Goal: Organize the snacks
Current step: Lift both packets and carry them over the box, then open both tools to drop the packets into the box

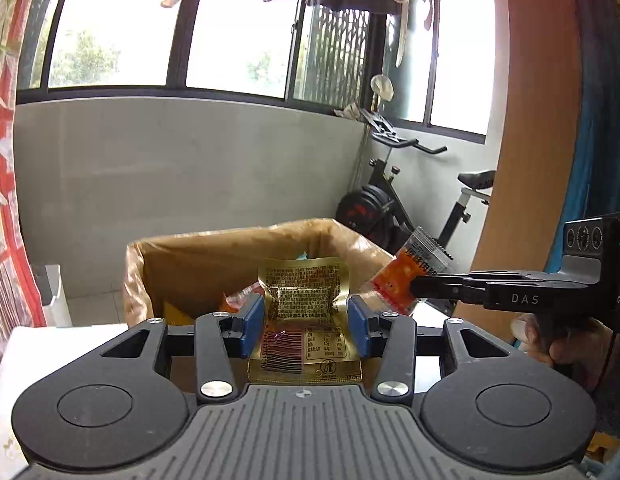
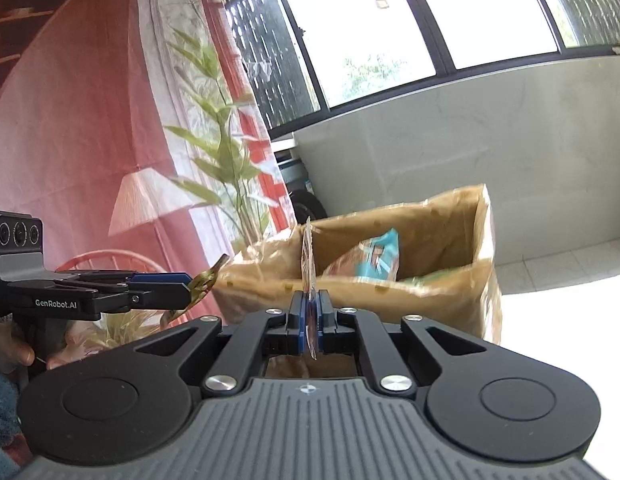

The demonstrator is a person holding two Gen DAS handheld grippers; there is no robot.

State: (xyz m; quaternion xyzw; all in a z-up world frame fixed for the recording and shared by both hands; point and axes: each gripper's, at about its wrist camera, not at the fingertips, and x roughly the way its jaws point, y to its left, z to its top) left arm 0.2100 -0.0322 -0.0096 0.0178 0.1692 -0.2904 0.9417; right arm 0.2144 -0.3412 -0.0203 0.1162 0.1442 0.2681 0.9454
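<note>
A brown cardboard box (image 1: pixel 198 252) stands ahead; it also shows in the right wrist view (image 2: pixel 442 280). My left gripper (image 1: pixel 306 320) is shut on a gold snack packet (image 1: pixel 306 312), bowed between the blue pads, held in front of the box. My right gripper (image 2: pixel 309 312) is shut on an orange and silver snack packet (image 2: pixel 308 256), seen edge-on. In the left wrist view that packet (image 1: pixel 402 280) hangs at the box's right corner in the right gripper (image 1: pixel 426 286). In the right wrist view the left gripper (image 2: pixel 190 286) holds the gold packet (image 2: pixel 208 276) at the left. A teal packet (image 2: pixel 378 256) lies inside the box.
The box stands on a white surface (image 2: pixel 550 320). An exercise bike (image 1: pixel 394 200) stands behind the box by a grey wall below windows. A wooden panel (image 1: pixel 526 120) rises at the right. A red curtain (image 2: pixel 90 120), a plant (image 2: pixel 226 160) and a lamp (image 2: pixel 146 200) are at the left.
</note>
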